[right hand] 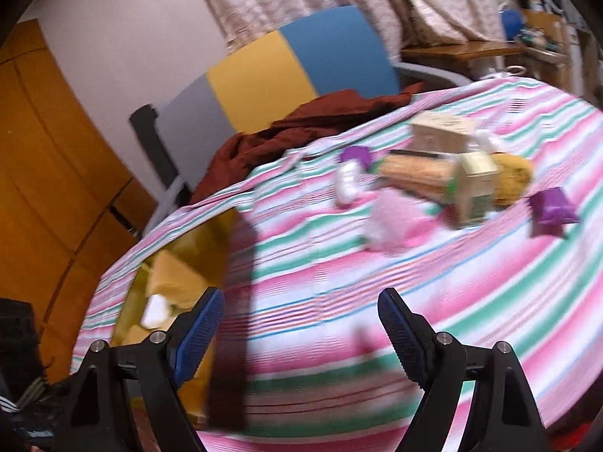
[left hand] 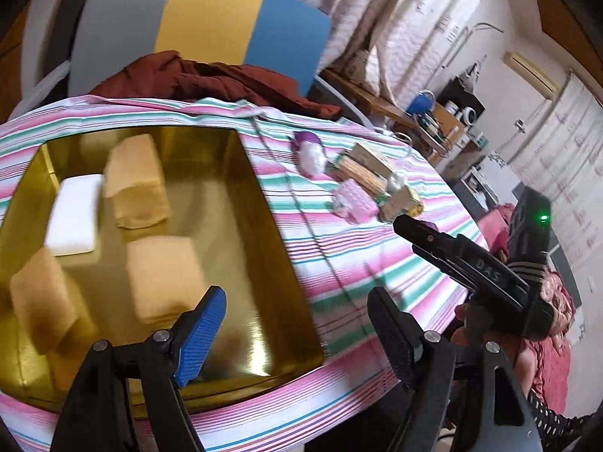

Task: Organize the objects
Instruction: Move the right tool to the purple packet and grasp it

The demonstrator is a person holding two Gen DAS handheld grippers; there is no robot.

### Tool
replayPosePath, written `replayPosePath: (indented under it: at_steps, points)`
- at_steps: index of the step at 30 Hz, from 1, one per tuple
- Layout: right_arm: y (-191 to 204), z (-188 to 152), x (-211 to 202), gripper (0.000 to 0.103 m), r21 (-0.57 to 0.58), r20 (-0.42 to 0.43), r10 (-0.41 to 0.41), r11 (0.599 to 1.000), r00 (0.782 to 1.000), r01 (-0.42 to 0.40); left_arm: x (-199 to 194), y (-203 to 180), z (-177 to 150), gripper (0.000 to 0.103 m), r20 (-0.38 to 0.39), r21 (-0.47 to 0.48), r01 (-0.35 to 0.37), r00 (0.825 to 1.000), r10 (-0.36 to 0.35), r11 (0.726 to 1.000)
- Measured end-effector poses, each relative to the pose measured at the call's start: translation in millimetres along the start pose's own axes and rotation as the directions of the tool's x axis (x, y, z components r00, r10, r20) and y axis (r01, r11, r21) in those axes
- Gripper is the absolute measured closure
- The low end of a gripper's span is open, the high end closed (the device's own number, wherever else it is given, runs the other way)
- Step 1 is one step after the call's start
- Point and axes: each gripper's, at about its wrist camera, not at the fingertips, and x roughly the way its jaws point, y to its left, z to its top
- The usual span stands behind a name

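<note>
Left hand-held gripper (left hand: 297,335) hangs over the near right edge of the gold tray (left hand: 264,233) with its jaws spread wide and nothing between them; the tray sits at the left of the striped counter (left hand: 358,263) and holds three tan blocks (left hand: 135,184) and a white block (left hand: 73,214); to its right, well apart, lies a blurred cluster of small things: a purple-and-white piece (left hand: 311,152), a long tan packet (left hand: 360,173), a pink packet (left hand: 354,201) and a small carton (left hand: 401,201); right hand-held gripper (right hand: 299,335) hovers over bare cloth nearer than that cluster, jaws also wide and empty; a purple packet (right hand: 552,209) lies alone at the far right; behind the counter stand a grey, yellow and blue chair (left hand: 211,26) and a rust-red cloth (left hand: 211,79).
</note>
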Motion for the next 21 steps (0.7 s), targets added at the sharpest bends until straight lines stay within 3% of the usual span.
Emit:
replayPosePath:
  at_steps: [10,21]
  points:
    - [-97.2,1.3,-13.9,0.019,0.115,0.031,-0.216,0.971,0.976,0.211,27.7,-41.1,7.5,0.024,-0.073,0.1,0.026,0.997,-0.018,0.995]
    - [-154.1,42.0,-16.4,0.019,0.137,0.077,-0.342,0.934,0.937,0.33,49.2,-66.7,4.6,0.024,-0.132,0.124,0.034,0.991,-0.018,0.992]
